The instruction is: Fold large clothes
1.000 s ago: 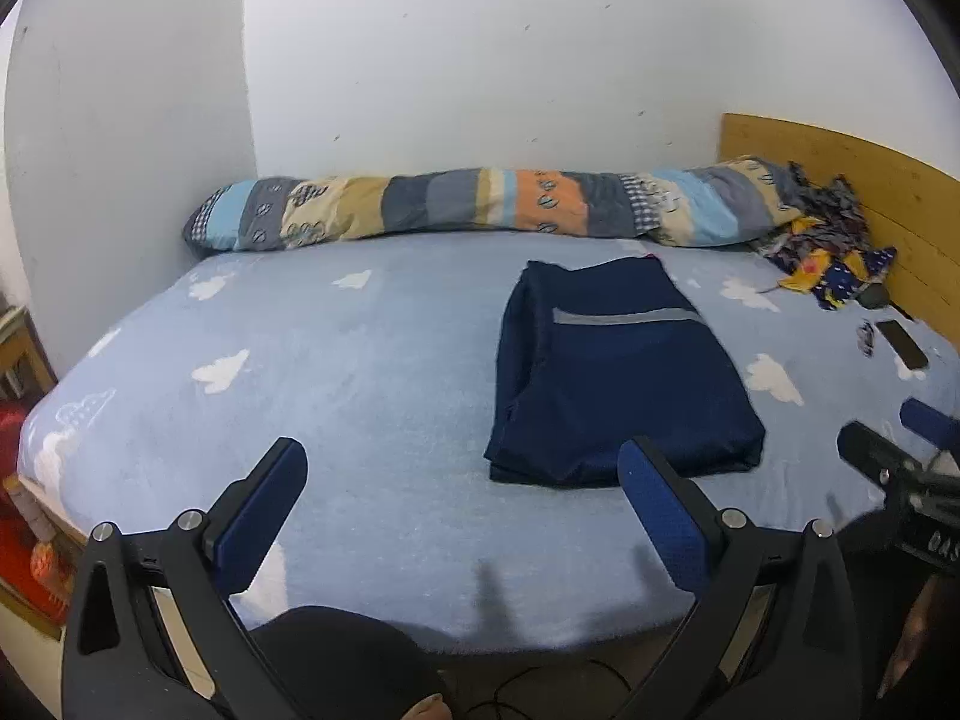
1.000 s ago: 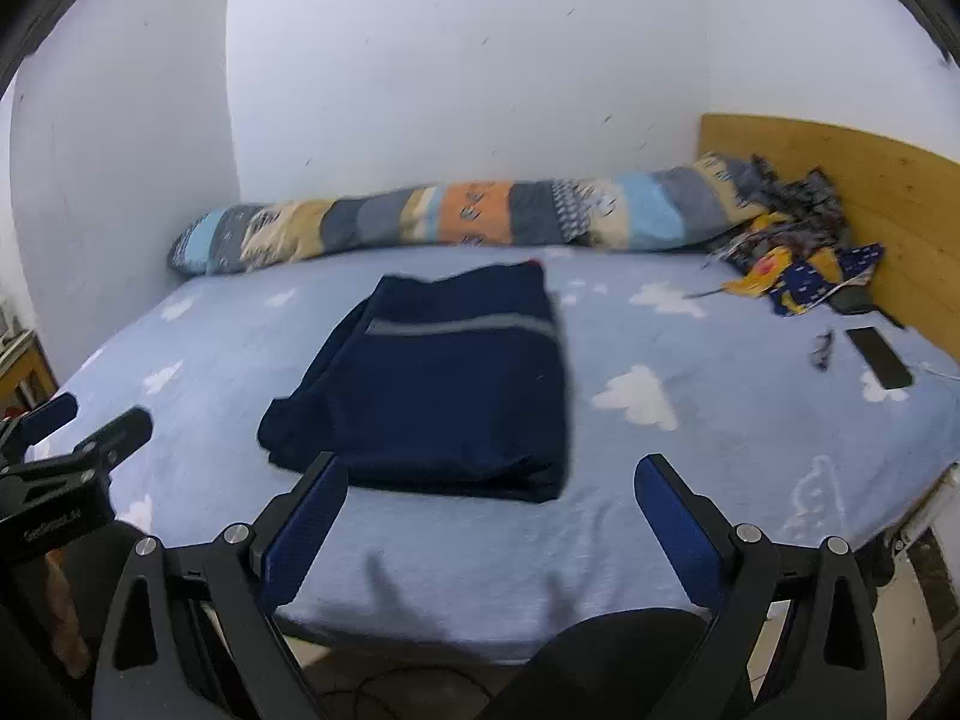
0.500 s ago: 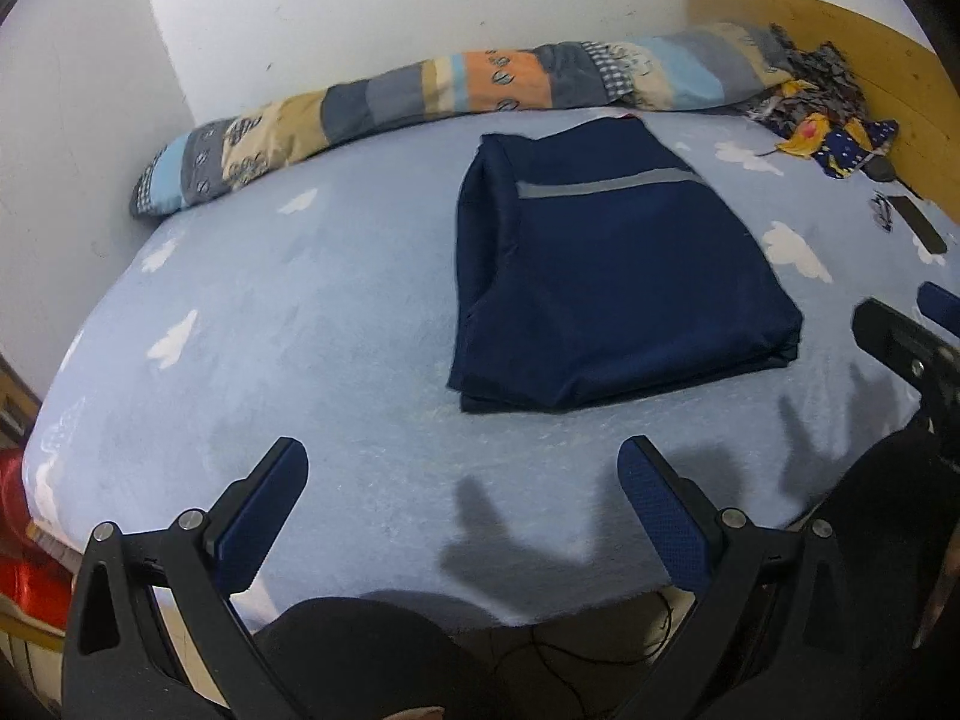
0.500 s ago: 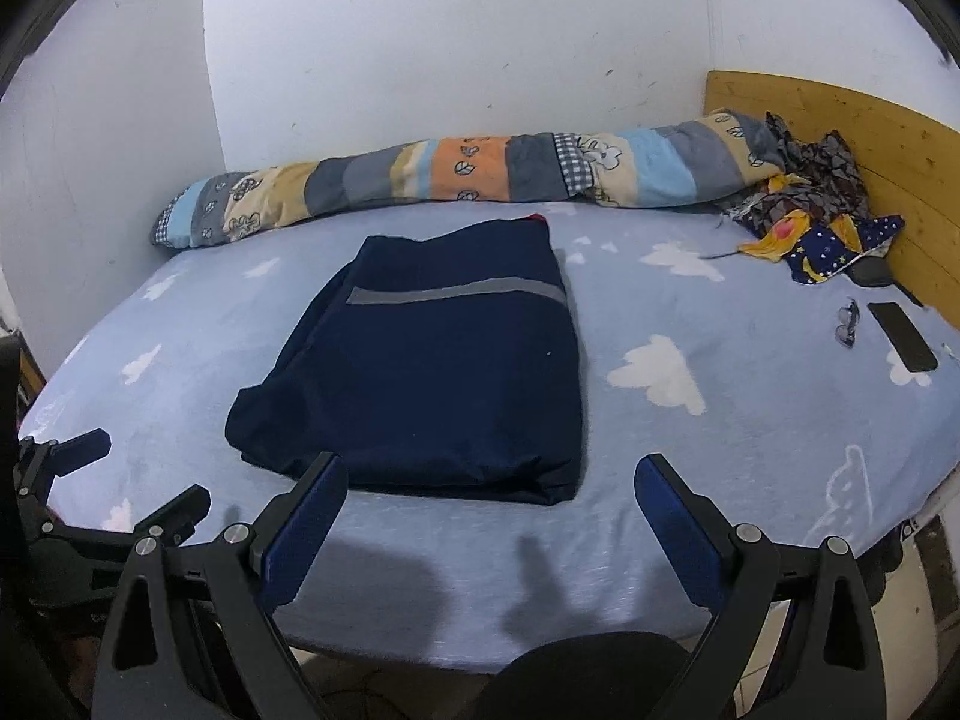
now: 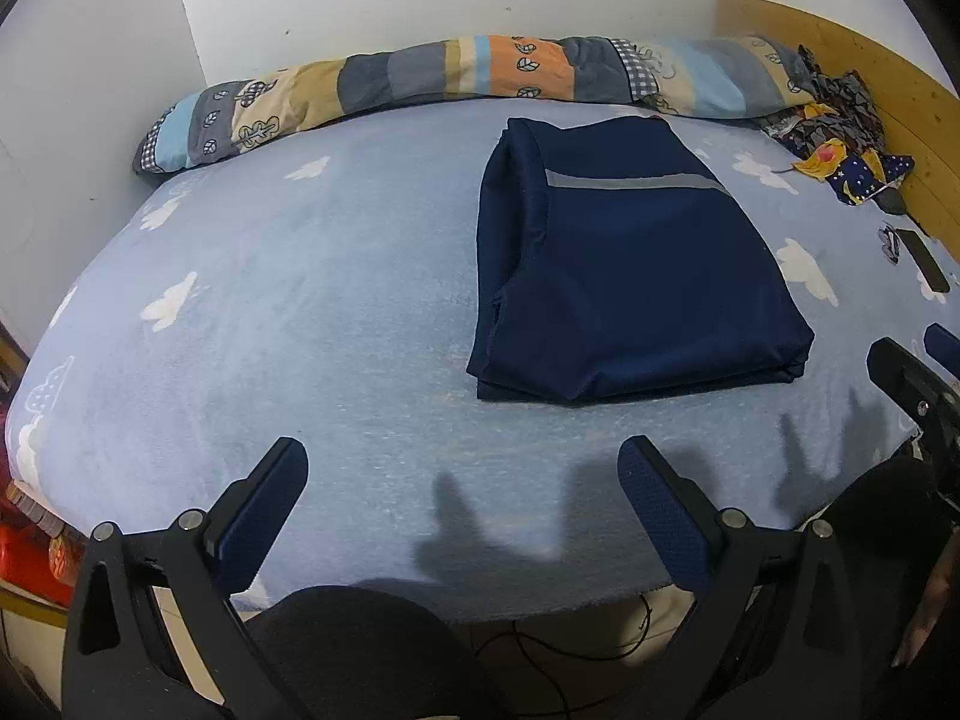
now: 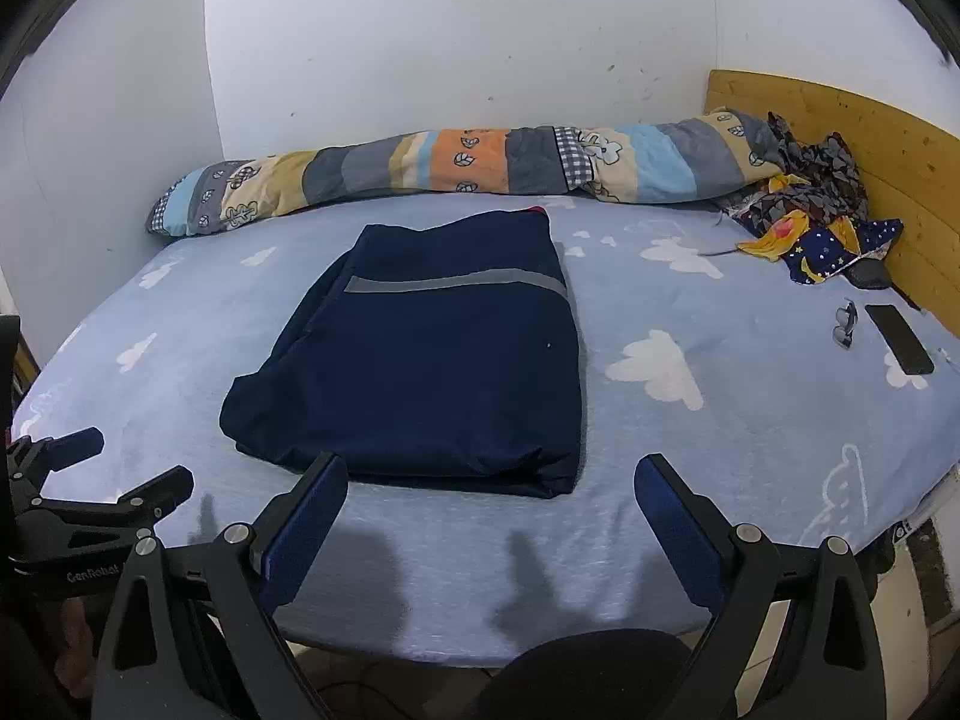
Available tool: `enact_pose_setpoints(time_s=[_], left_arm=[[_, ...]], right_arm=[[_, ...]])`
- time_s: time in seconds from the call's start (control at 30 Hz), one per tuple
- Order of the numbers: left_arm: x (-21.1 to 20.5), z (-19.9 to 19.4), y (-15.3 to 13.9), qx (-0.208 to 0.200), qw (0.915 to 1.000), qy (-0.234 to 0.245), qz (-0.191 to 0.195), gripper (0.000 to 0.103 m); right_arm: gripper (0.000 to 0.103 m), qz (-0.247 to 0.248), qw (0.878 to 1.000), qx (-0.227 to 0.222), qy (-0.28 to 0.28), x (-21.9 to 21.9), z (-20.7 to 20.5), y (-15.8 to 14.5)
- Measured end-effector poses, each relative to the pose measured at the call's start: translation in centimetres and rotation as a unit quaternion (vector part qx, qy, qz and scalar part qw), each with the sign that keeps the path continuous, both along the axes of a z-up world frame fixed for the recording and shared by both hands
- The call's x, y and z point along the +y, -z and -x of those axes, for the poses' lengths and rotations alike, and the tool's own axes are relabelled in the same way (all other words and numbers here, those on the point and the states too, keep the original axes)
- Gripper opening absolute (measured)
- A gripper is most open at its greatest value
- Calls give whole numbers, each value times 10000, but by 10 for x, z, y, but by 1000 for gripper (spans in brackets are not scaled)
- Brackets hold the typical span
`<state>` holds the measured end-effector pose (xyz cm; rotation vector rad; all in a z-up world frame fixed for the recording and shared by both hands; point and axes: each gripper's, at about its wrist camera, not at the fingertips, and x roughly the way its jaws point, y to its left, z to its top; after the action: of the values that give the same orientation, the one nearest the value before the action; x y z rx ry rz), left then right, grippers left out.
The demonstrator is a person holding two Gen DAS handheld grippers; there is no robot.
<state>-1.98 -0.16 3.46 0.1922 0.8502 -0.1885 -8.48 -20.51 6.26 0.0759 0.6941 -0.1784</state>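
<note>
Garment: your folded navy garment with 1 grey stripe lies flat on the cloud-print bed.
Left gripper: fingers spread apart, empty, near the bed's front edge.
Right gripper: fingers spread apart, empty, just before the garment's near edge.
Background: a patchwork bolster lies along the wall.

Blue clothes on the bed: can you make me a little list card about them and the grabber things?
garment: dark blue clothes, folded into a rectangle, grey stripe across
resting on: light blue bed sheet with white clouds
behind it: long patchwork pillow along the wall
left gripper: open, holding nothing, near the bed's front edge
right gripper: open, holding nothing, just in front of the clothes
also on bed: black phone, colourful cloth pile by the wooden headboard
</note>
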Motion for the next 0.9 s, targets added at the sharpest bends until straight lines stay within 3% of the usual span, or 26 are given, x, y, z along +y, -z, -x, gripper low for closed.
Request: enact_pose_setpoints(time_s=[0.9], left_arm=[[1,3,-2,-62,10000,59,-30,103]], right_arm=[[98,156,9999,-1,-17,4,1,0]])
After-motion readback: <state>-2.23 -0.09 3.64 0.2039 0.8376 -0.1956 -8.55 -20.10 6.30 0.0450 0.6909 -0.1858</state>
